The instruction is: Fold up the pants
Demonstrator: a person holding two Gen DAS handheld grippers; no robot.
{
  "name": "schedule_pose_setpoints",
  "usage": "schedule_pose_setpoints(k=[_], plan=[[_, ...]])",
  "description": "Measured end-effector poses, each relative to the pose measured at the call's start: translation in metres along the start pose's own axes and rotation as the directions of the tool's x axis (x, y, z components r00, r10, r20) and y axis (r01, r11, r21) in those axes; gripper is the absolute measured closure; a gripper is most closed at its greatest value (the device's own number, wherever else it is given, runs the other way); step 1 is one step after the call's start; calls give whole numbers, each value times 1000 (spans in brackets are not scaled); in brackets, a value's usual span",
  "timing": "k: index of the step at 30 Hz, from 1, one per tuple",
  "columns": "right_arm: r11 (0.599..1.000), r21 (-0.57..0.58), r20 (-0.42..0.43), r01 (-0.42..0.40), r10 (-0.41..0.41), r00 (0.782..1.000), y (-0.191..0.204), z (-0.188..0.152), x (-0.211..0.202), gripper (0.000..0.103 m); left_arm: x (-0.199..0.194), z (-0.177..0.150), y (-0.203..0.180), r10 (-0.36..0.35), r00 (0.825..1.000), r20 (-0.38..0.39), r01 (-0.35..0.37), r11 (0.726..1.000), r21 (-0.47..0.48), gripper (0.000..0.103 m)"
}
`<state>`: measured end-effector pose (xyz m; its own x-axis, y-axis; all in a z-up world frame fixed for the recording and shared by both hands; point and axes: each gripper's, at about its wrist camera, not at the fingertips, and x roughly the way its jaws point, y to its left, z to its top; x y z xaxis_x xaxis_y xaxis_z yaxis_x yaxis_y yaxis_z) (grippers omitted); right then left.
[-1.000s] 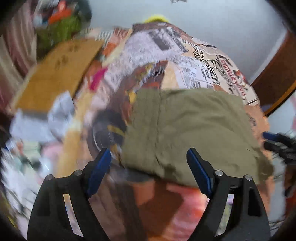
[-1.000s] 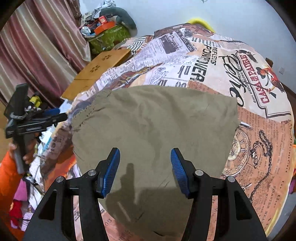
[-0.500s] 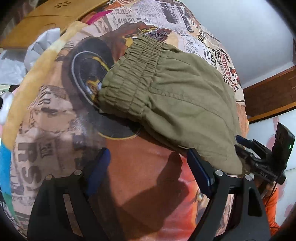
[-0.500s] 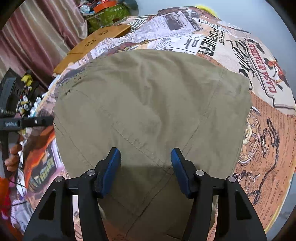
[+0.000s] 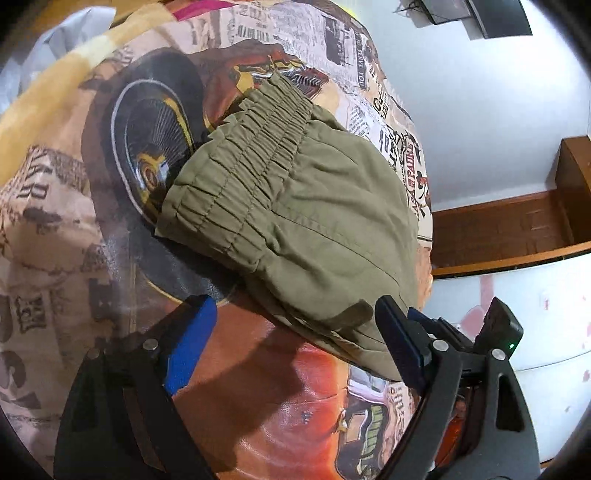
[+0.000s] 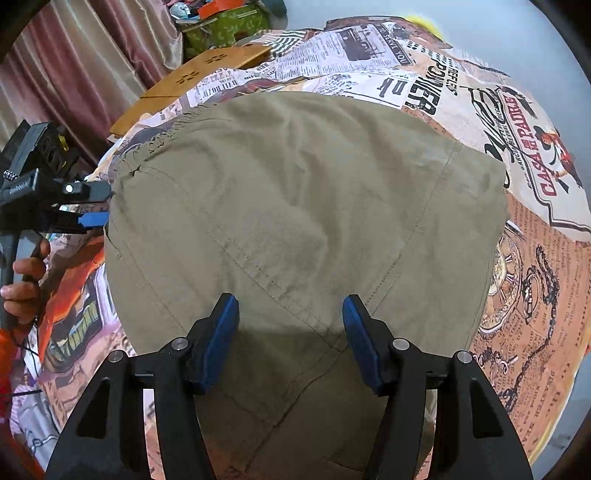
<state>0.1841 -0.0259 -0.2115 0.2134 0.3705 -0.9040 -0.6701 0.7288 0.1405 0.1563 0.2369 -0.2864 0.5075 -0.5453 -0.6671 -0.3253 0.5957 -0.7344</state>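
Olive pants (image 5: 314, 221) lie folded on a bed cover (image 5: 55, 221) printed with newspaper motifs, their gathered elastic waistband (image 5: 251, 155) towards the upper left. My left gripper (image 5: 291, 306) hovers at the near edge of the pants; its jaws are opening, with only the cloth's edge near the right finger and nothing pressed. In the right wrist view the pants (image 6: 295, 203) fill the middle. My right gripper (image 6: 290, 301) stands open just above them with nothing gripped. The left gripper (image 6: 92, 206) shows at the pants' left corner, held by a hand (image 6: 22, 273).
A wooden board (image 6: 207, 74), a green box (image 6: 221, 29) and striped curtains (image 6: 92, 55) lie beyond the bed's far left. Wooden furniture (image 5: 517, 229) stands against the white wall. The bed cover (image 6: 535, 258) stretches bare to the right of the pants.
Both grippers have sunk closer to the pants. The left one has rolled and swung, so the waistband edge now lies in front of it. The pants have not moved.
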Motion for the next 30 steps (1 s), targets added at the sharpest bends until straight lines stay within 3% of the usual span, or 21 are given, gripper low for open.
schedule_pose_setpoints(k=[10,14,16,19,25,30], plan=[[1000,-1,4,-4,4,1000,0,0,-1,47,18,23,4,-36,999,11,38,991,-125,12],[1000,-1,6,-11,11,1000,-2,0,0,47,19,28,10,-41,998,46,49,981,-190,16],[1000,-1,7,-12,12,1000,-2,0,0,47,19,31,10,11,998,54,0,981,-196,38],[1000,4,13,-16,16,1000,-2,-1,-1,47,20,32,7,83,995,60,-71,982,-175,54],[1000,7,20,-21,21,1000,-2,-2,-2,47,21,30,-19,223,968,112,-218,974,-54,68],[1000,16,24,-27,26,999,-4,-3,-4,47,14,25,-60,334,922,197,-362,923,128,77]])
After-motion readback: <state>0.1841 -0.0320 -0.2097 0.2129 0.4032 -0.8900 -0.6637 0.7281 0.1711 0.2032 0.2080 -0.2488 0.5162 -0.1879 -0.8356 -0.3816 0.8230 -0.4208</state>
